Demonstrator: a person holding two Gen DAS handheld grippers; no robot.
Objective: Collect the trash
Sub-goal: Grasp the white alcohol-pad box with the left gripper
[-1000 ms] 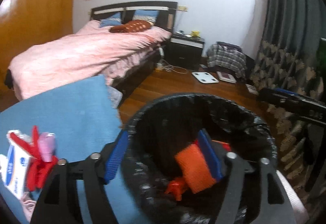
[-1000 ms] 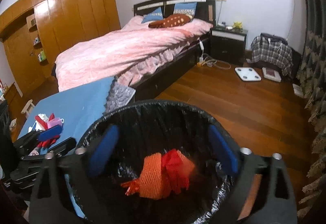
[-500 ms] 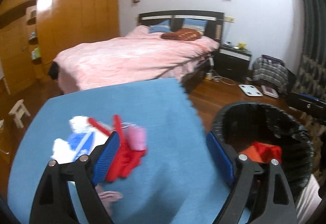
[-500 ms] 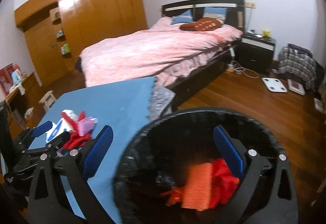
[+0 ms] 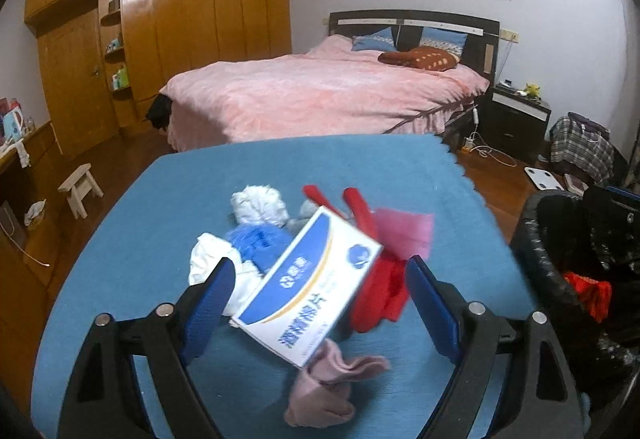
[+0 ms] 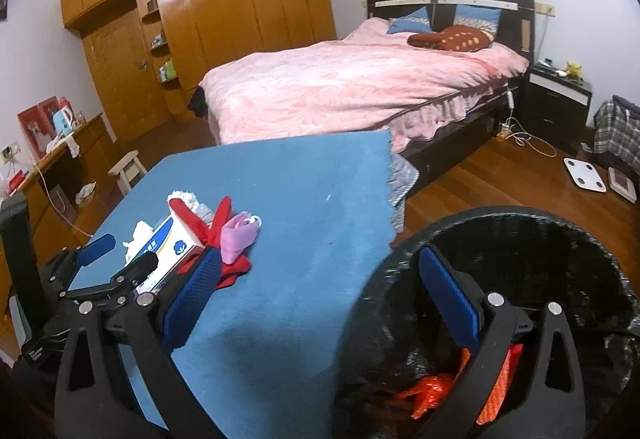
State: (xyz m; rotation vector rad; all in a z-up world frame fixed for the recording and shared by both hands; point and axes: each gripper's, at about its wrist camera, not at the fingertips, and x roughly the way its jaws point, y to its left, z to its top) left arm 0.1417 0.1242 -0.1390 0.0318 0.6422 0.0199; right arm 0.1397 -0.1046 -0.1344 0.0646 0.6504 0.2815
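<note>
both grippers have swung off the bin (image 6: 520, 239) toward the trash pile (image 5: 320, 259) on the blue table (image 5: 400, 167), so i keep left gripper (image 5: 316, 303) and right gripper (image 6: 320, 299) spread empty, ready to grab.

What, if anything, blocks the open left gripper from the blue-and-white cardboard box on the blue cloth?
Nothing visible: the left gripper stands open with the blue-and-white cardboard box directly ahead, lying on top of the pile, uncovered.

L gripper (image 5: 318, 301) jaws wide apart, angled down. R gripper (image 6: 320, 299) same, nothing btwn pads
</note>
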